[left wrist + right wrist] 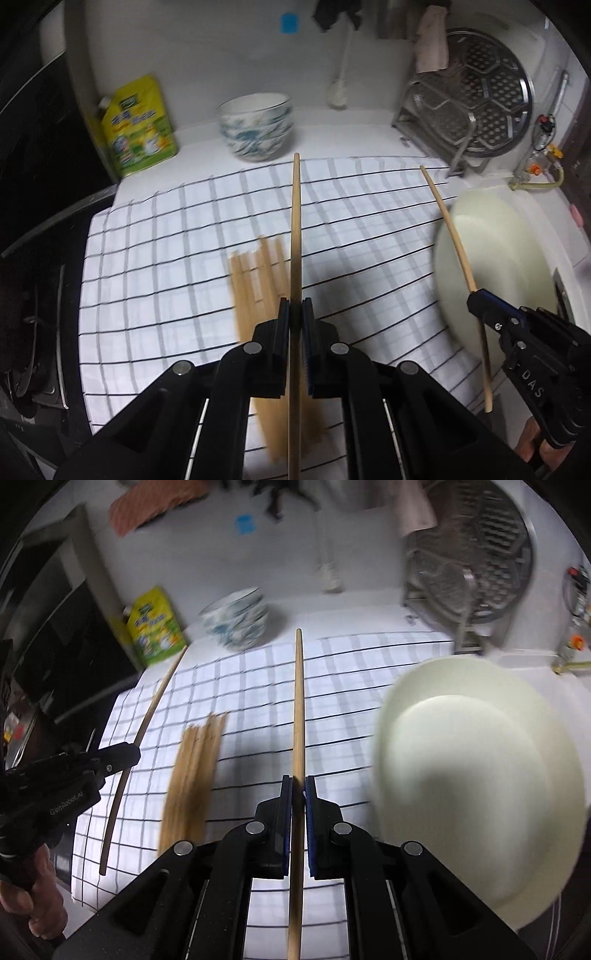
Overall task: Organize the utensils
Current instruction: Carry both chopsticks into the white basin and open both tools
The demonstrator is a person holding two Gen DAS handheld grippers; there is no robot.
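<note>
My left gripper (295, 314) is shut on a single wooden chopstick (295, 229) that points forward above the checked cloth (166, 258). My right gripper (298, 790) is shut on another chopstick (298, 701), also pointing forward. Each gripper shows in the other's view: the right one (476, 299) with its chopstick (450, 229) at the right, the left one (129, 751) with its chopstick (155, 705) at the left. A bundle of several chopsticks (258, 280) lies on the cloth below, seen too in the right wrist view (194, 771).
A cream plate (472, 775) lies at the cloth's right (491, 258). Stacked patterned bowls (256, 125) and a yellow pouch (138, 125) stand at the back. A metal dish rack with a round steamer tray (476, 107) is back right. A dark stove (33, 295) borders the left.
</note>
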